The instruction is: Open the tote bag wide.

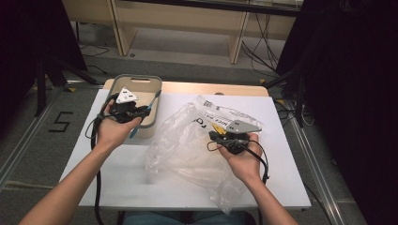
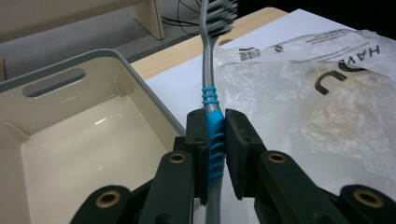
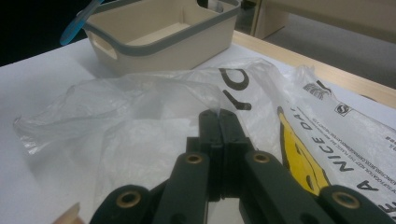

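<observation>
A blue-and-grey toothbrush (image 2: 212,126) is pinched between the jaws of the left gripper (image 1: 126,108), held over the beige bin's (image 1: 151,82) edge. Rightwards, a clear plastic bag (image 1: 187,145) on the white surface (image 1: 277,117) is pinched by the right gripper (image 1: 231,138), its jaws pressed together.

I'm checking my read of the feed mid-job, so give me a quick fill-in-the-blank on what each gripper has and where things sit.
1. The left gripper is shut on a ____ with a blue and grey handle.
2. The right gripper pinches the clear plastic ____.
3. In the high view, the bin sits at the table's far ____ corner.
4. The toothbrush points its ____ away from the left gripper.

Missing words: toothbrush; bag; left; bristles
</observation>
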A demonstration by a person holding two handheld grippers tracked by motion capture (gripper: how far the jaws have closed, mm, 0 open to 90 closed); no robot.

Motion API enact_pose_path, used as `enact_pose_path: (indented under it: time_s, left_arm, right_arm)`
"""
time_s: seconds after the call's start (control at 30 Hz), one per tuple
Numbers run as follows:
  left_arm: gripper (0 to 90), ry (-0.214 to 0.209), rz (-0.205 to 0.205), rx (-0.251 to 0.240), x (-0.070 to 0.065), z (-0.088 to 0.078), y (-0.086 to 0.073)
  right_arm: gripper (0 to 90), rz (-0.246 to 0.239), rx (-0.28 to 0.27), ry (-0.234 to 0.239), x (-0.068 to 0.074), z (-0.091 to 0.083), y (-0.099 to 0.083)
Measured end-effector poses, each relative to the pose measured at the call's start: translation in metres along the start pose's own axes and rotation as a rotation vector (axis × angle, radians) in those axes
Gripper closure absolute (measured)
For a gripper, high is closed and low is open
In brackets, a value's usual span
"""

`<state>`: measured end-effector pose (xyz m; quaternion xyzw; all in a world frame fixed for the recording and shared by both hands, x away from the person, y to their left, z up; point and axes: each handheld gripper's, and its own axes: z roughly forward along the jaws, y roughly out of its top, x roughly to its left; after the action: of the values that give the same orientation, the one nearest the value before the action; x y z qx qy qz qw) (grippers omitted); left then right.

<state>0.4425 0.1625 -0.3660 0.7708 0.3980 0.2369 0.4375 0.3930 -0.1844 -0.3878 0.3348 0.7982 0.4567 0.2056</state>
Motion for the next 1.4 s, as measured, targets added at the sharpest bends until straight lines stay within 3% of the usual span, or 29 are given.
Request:
enact_pose_path:
  time_s: [1.07, 1.4]
  left_arm:
    - [79.6, -0.166, 0.120, -0.023, -0.072, -0.029, -0.021]
    - [79.6, -0.237, 0.134, -0.014, -0.091, -0.034, -0.026]
  right_arm:
    - [90.0, -0.001, 0.002, 0.001, 0.001, 0.001, -0.001]
    - [90.0, 0.004, 0.006, 0.001, 0.001, 0.001, -0.001]
